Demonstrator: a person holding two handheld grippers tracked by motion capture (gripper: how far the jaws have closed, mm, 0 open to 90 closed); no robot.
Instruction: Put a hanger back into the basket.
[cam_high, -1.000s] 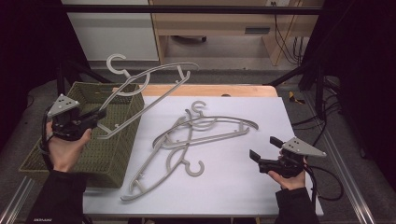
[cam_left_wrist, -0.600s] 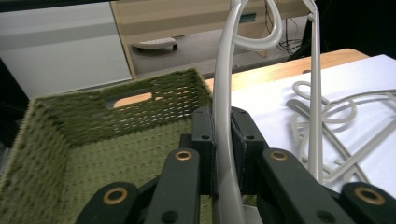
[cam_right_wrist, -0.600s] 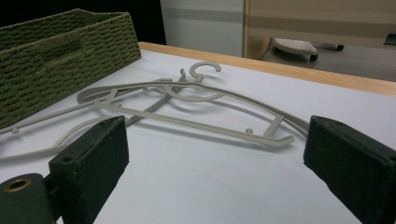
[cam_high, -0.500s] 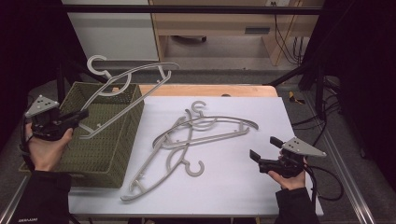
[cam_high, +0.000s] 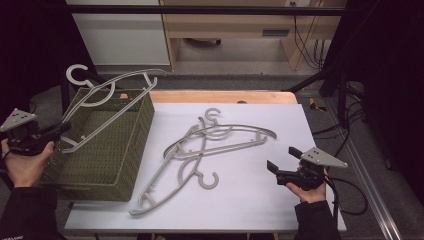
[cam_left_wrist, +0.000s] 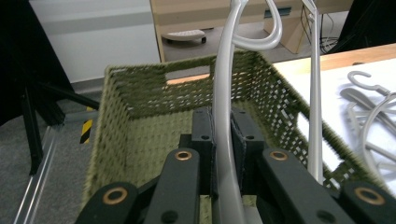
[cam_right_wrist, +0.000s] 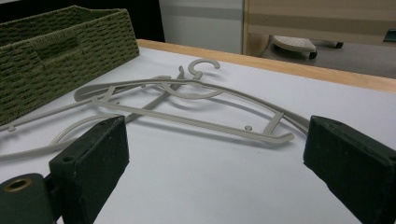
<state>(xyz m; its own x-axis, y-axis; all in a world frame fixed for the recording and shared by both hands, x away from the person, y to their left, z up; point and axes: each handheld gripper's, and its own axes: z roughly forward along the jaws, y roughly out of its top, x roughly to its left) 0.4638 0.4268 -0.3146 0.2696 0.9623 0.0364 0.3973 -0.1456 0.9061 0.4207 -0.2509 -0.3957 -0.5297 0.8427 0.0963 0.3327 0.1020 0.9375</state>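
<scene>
My left gripper (cam_high: 56, 131) is shut on one end of a grey plastic hanger (cam_high: 107, 97), which slants up and away over the woven green basket (cam_high: 125, 150) at the table's left. In the left gripper view the hanger's arm (cam_left_wrist: 224, 116) is pinched between the two pads of the left gripper (cam_left_wrist: 223, 135), above the basket's inside (cam_left_wrist: 140, 149). My right gripper (cam_high: 283, 158) hovers open near the table's right front. Nothing lies between the jaws of the right gripper (cam_right_wrist: 217, 154). Several more grey hangers (cam_high: 210, 145) lie tangled mid-table, and the hanger pile (cam_right_wrist: 187, 102) is just beyond the right jaws.
The white table top (cam_high: 260, 210) has a wooden strip (cam_high: 220, 96) along its far edge. The basket (cam_right_wrist: 56, 51) stands left of the hanger pile. Black frame bars and cables (cam_high: 345, 130) run past the right side. A wooden desk stands behind the table.
My left gripper has carried the hanger leftward and slightly down, from the basket's right rim to over its left part. The right gripper and the pile have not moved.
</scene>
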